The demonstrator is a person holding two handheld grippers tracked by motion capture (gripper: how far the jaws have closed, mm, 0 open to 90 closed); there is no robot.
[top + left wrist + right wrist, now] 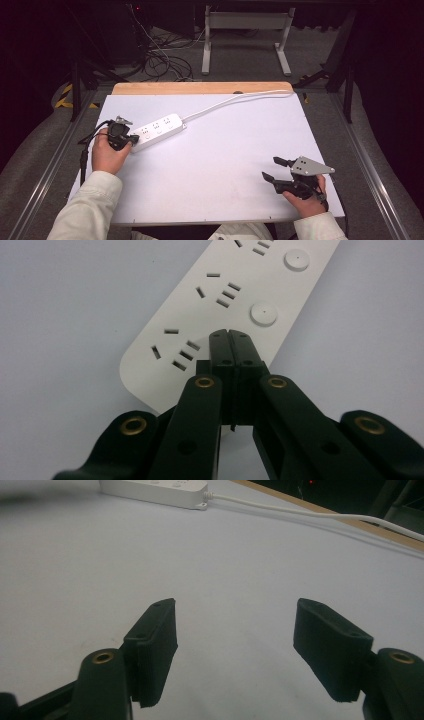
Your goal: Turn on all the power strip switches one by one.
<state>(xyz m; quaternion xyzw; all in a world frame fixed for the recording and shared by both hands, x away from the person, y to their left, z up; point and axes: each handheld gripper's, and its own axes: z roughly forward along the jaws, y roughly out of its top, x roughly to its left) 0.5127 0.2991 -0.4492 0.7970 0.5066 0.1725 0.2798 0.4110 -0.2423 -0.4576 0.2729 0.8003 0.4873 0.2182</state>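
1. Left gripper view: the left gripper [230, 336], jaws pressed together and pinching nothing, has its tips over the near end of the power strip [220, 315], just beside the nearest round button [263, 314].
2. The strip lies flat on the white table [210, 165], its cord [235, 99] trailing off the far end.
3. The right gripper [274, 168] waits well apart from the strip, jaws spread, empty.
4. This looks like a button press; next, shift the closed tips onto that button and push straight down.

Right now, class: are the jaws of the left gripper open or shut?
Shut. In the left gripper view the left gripper has its two black jaws pressed together, nothing between them, the tips over the near end of the white power strip.
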